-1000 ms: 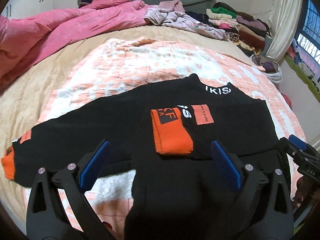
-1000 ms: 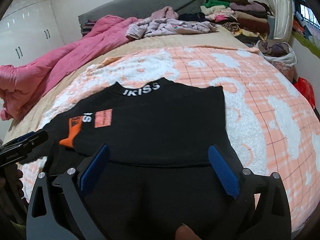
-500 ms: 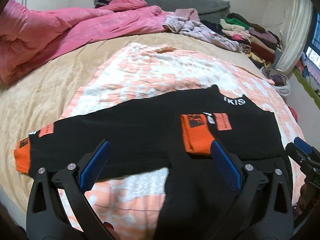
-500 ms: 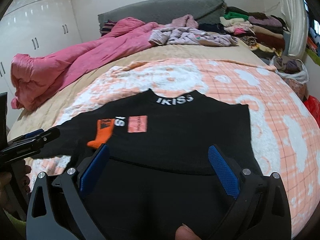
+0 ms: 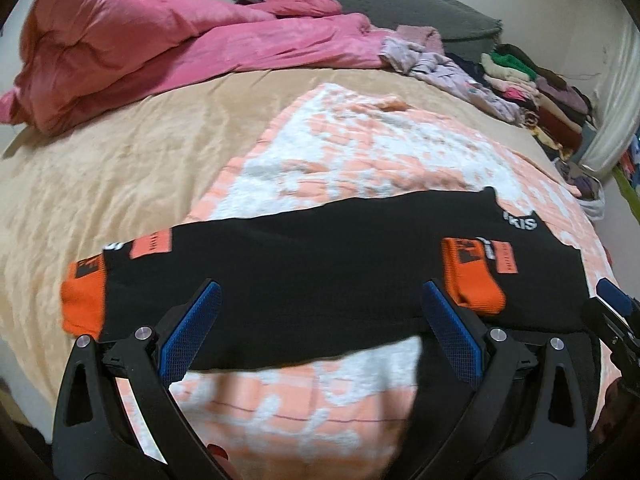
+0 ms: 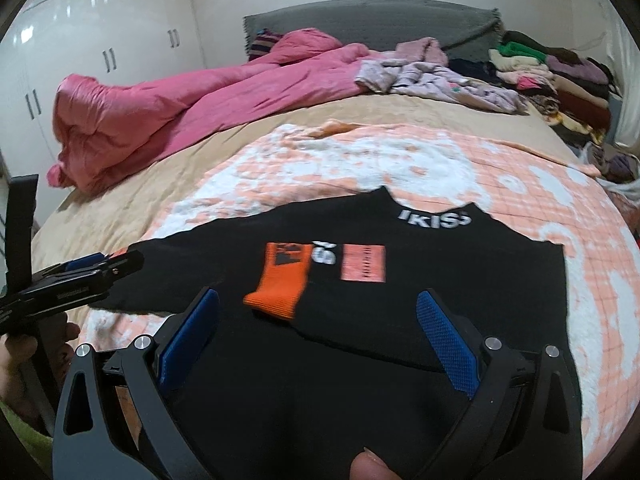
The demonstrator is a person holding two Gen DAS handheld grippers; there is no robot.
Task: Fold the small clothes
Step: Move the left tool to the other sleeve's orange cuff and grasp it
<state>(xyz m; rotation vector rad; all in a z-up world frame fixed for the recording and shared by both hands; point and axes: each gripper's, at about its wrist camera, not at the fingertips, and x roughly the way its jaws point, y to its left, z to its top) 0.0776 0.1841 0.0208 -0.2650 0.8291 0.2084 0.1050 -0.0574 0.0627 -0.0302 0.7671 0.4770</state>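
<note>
Leftward, the left gripper (image 5: 318, 320) has been swung since before, bringing the outstretched sleeve's orange cuff (image 5: 82, 300) into view.

The black sweater (image 6: 400, 300) is spread on the peach blanket (image 6: 520, 184), one orange cuff folded onto its chest; both the left gripper and the right gripper (image 6: 318, 332) are held open, empty.

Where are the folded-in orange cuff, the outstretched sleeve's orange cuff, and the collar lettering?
folded-in orange cuff (image 6: 280, 280), right wrist view, middle of its ribbing.
outstretched orange cuff (image 5: 82, 300), left wrist view, centre of the cuff.
collar lettering (image 6: 434, 218), right wrist view, on the white letters.

A home bedroom is shown: a bed (image 6: 132, 184) heaped with a pink quilt (image 6: 192, 100), stacked clothes (image 6: 560, 80), and white wardrobes (image 6: 100, 56).
</note>
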